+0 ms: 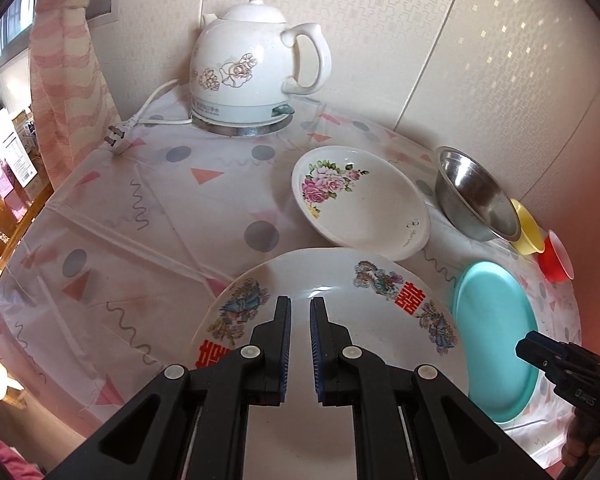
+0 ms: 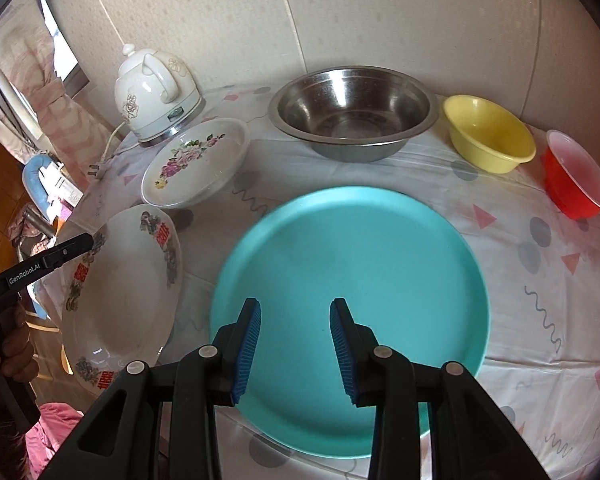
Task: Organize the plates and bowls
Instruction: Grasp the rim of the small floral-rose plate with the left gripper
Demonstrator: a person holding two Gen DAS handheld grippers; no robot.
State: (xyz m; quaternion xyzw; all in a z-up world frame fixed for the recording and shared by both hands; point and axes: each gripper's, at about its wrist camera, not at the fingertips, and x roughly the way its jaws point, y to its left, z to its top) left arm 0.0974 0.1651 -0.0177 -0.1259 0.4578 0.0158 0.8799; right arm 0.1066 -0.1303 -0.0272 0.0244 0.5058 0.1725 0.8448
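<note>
The teal plate, plain, round and shallow with a low rim, lies flat near the front edge of the worktop, which is covered by a pale cloth printed with grey dots, pink triangles and squiggles. The right tongs hang over its near half, moderately wide, blue pads apart with nothing between them. Just beside it, toward the front-left edge, is a larger white plate with red characters and coloured figures round its rim. Part of it seems to reach past the worktop's edge, and whether it lies flat cannot be told. The left tongs hover over it, drawn almost together, gripping nothing that shows. Behind that plate and close to its rim sits a white dish painted with pink roses. Along the back edge stands a steel bowl, then a yellow bowl and a red bowl toward the right edge, each apart from the next. At the back-left a white flowered kettle stands on its base, its loose plug lying at the left edge. A pink-striped curtain hangs beyond.
</note>
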